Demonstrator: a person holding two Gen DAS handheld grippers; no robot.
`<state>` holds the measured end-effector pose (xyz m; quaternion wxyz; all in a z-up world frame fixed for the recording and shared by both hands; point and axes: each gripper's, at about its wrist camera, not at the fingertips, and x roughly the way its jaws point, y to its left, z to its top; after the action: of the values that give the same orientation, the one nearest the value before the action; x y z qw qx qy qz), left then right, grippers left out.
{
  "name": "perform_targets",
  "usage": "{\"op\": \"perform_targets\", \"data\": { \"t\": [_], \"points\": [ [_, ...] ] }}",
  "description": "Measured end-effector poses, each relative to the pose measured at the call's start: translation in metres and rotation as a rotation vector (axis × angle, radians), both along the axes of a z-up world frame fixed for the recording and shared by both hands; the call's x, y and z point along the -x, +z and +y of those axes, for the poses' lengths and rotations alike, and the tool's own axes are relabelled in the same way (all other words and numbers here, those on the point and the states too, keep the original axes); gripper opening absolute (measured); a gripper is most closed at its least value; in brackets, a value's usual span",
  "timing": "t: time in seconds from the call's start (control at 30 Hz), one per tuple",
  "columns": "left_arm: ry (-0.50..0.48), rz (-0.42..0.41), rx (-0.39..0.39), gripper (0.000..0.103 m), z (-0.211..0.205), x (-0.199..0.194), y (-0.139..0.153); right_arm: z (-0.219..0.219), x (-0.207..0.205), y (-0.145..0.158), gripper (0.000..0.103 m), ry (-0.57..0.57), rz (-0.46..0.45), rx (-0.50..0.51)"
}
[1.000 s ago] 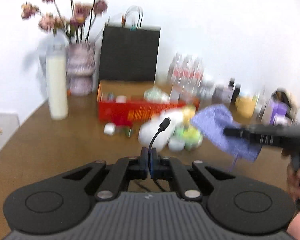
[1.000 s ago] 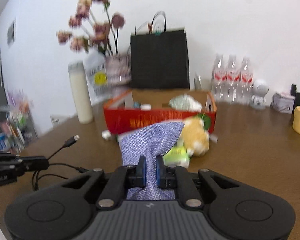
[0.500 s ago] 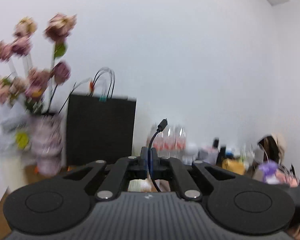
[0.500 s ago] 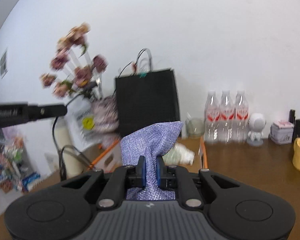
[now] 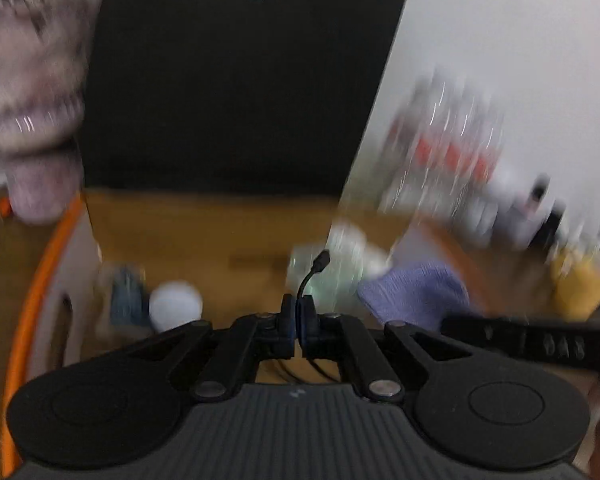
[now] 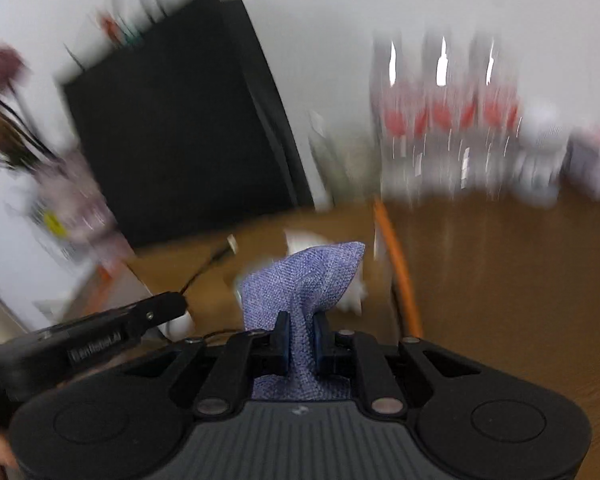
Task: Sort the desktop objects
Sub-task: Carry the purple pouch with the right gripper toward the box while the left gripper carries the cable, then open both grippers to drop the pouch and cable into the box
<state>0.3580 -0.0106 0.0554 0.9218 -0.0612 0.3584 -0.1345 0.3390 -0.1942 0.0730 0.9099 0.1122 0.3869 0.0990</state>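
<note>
Cable (image 5: 309, 280) was pinched in the closed left gripper (image 5: 298, 322), its plug end rising and curving right, above the open box (image 5: 28, 304). Purple cloth pouch (image 6: 300, 284) was clamped in the closed right gripper (image 6: 299, 340), its long axis upright, tip leaning right. Only the left view showed a white ball (image 5: 175, 307) inside the box; only the right view showed the box's right rim, though heavily blurred.

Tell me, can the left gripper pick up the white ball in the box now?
Probably not yet. The left gripper is shut on a black cable, so it has no free jaws. The white ball lies uncovered in the box, just ahead to its left.
</note>
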Motion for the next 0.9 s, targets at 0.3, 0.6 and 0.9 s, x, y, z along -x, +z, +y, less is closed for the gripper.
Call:
{"op": "perform_targets", "data": {
  "t": [0.3, 0.6, 0.9],
  "points": [
    [-0.074, 0.123, -0.139, 0.05, -0.01, -0.004, -0.012, 0.033, -0.041, -0.045, 0.034, 0.031, 0.279, 0.219],
    [-0.063, 0.116, -0.16, 0.098, 0.013, 0.026, 0.058, 0.017, -0.021, 0.055, 0.081, -0.004, 0.186, 0.197],
    [0.194, 0.235, -0.141, 0.103, 0.045, 0.063, 0.07, 0.026, 0.008, 0.071, 0.092, 0.101, 0.261, 0.203]
  ]
}}
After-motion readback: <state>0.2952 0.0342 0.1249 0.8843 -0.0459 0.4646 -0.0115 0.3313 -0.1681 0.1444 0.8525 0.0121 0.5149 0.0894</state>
